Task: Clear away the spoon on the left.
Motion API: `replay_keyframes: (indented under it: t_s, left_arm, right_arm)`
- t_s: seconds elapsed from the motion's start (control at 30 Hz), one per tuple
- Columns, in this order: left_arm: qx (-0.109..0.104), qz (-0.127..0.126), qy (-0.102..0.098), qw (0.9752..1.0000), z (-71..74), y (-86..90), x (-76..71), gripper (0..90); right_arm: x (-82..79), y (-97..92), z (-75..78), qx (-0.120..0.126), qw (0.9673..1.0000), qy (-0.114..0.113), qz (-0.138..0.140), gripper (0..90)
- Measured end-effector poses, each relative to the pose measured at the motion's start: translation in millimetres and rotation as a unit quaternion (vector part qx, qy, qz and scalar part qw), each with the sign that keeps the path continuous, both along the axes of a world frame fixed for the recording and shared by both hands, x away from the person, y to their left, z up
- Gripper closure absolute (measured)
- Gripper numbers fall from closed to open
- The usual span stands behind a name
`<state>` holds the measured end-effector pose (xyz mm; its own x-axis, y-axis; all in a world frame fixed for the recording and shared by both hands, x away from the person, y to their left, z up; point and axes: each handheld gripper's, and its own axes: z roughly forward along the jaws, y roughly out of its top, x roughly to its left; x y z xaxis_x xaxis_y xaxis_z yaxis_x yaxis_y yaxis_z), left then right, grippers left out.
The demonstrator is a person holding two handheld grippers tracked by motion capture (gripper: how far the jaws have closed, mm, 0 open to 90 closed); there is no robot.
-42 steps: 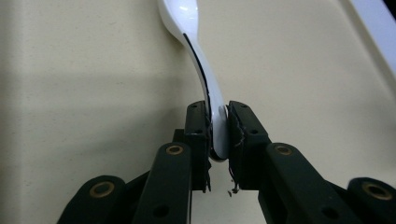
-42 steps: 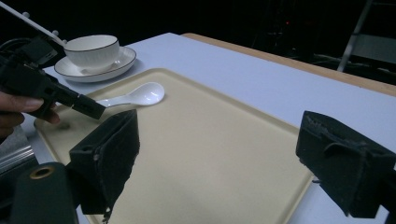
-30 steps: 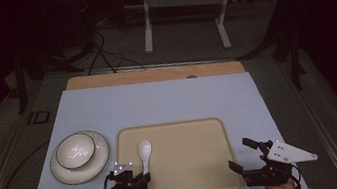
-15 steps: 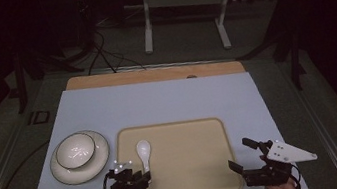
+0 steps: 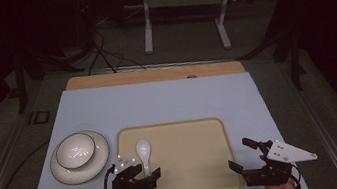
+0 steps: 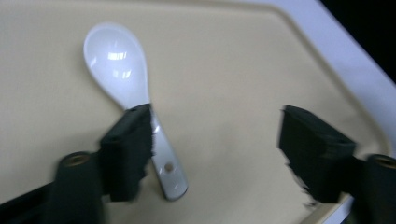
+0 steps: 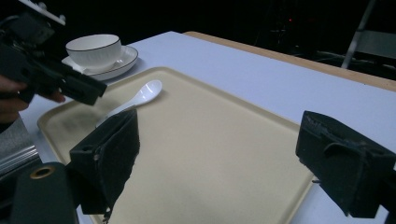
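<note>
- One tray [image 5: 187, 162] lies on the bench [image 5: 157, 101]; one spoon [image 5: 143, 154] lies on it, bowl end away from the person.
- One bowl [image 5: 76, 149] sits on one saucer [image 5: 61, 171], left of the tray.
- Left gripper [image 5: 140, 175]: fingers [image 6: 128, 149] wide apart, one beside the spoon's handle, holding nothing.
- Right gripper [image 5: 244, 156]: fingers [image 7: 109, 154] wide apart over the tray's right edge, empty; the spoon is well beyond them.
</note>
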<state>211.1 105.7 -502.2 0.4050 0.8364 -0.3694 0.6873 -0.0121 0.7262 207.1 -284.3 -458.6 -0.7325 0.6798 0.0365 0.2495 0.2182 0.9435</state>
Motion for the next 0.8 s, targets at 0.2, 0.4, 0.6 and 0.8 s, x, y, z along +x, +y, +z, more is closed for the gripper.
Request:
replay_keyframes:
  t_s: [0.2, 0.4, 0.6, 0.8]
  left_arm:
    - [-0.004, -0.041, -0.028, 0.9988, 5.0, -0.8, 5.7, 0.9]
    - [-0.001, -0.081, -0.051, 0.9954, 16.8, -2.7, 10.8, 0.8]
    - [0.006, -0.102, -0.076, 0.9919, 29.5, 1.0, 17.0, 0.9]
    - [0.027, -0.123, -0.081, 0.9887, 35.8, 2.8, 24.2, 0.9]
  right_arm:
    - [0.2, 0.7, -0.4, -0.004, 1.0, 0.0, 0.001, 13.6]
    - [-1.0, 0.6, -0.2, -0.003, 1.0, -0.001, 0.0, 13.6]
    - [-1.4, 1.0, -0.7, -0.007, 1.0, -0.003, -0.002, 13.6]
    - [-2.6, 0.1, -0.6, -0.008, 0.9999, -0.003, -0.007, 13.6]
